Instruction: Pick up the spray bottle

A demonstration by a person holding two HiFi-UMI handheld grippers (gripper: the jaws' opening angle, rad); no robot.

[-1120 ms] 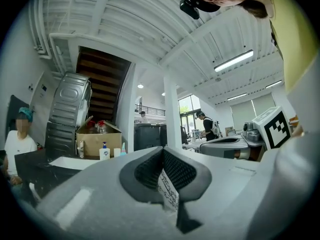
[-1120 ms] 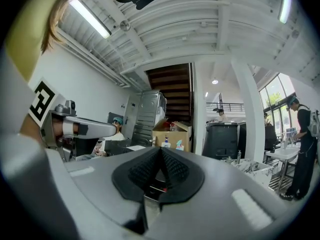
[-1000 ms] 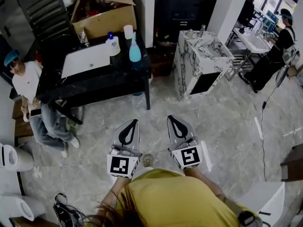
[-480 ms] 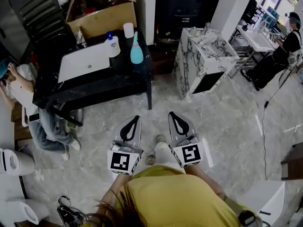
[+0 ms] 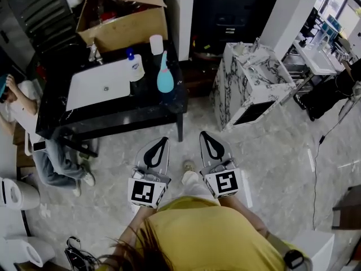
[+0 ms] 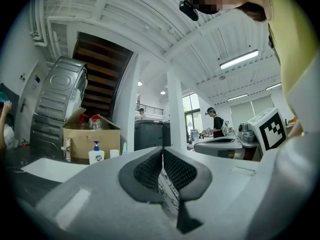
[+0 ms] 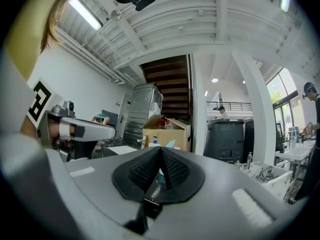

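Both tongs were pressed together with nothing between them: the left gripper (image 5: 161, 143) and the right gripper (image 5: 206, 136) hung side by side over the marble floor (image 5: 271, 151), well apart from the black table (image 5: 113, 114). The teal spray bottle (image 5: 164, 77) stood upright near the table's right edge, just beside a white basin (image 5: 98, 86), with a hand-soap pump bottle (image 5: 135, 67) and a white cup (image 5: 156, 44) near it and a cardboard box (image 5: 121, 30) behind. It looked like smooth plastic, probably light unless full, with a bulbous base that narrow pads could slide off; the slim neck seemed the surer place to grip. Being tall and narrow-topped, it would likely tip if nudged high up. Only the head view gave the table's layout and the open floor between grippers and bottle. The right gripper view set the bottle (image 7: 171, 144) almost in line above its closed pads, whereas the left gripper view showed mainly the pump bottle (image 6: 95, 154), the cup (image 6: 114, 153) and the box (image 6: 90, 136), with only a thin teal sliver beside them.
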